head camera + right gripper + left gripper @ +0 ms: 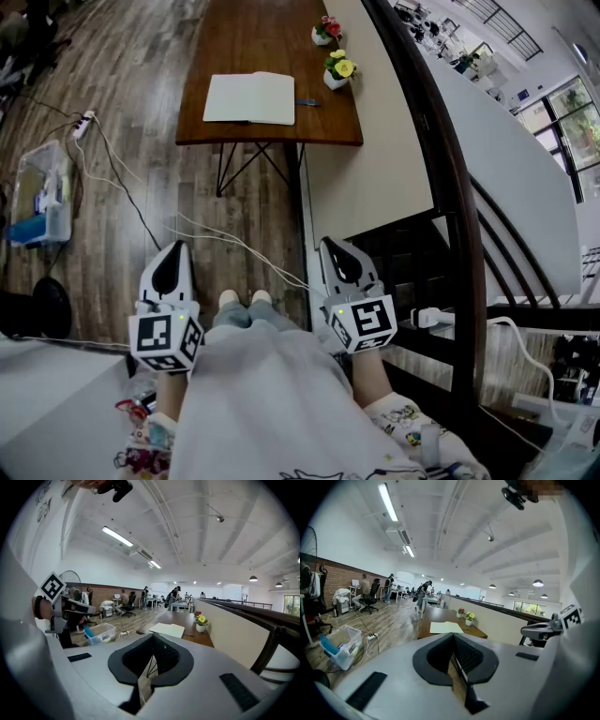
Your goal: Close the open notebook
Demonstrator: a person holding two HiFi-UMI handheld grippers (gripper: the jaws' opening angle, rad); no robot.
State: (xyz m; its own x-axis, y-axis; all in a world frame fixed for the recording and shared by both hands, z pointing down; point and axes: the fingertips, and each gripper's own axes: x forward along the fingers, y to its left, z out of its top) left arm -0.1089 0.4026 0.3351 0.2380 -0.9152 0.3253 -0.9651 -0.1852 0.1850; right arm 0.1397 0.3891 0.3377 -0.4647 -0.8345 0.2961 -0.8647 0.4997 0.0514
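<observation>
An open notebook (pixel 250 97) with white pages lies flat on a dark wooden table (pixel 234 42) well ahead of me; a dark pen (pixel 307 102) rests at its right edge. The same notebook (pixel 446 627) shows small in the left gripper view, and the notebook (pixel 167 629) in the right gripper view too. My left gripper (pixel 171 255) and right gripper (pixel 336 250) hang low near my legs, far short of the table. Both are shut with nothing between the jaws.
Two small flower pots (pixel 338 71) stand on the table's right side by a low wall (pixel 375 169). A clear storage bin (pixel 39 197) and a power strip with cables (pixel 84 123) lie on the wood floor at left. Dark stair railings (pixel 450 187) run on my right.
</observation>
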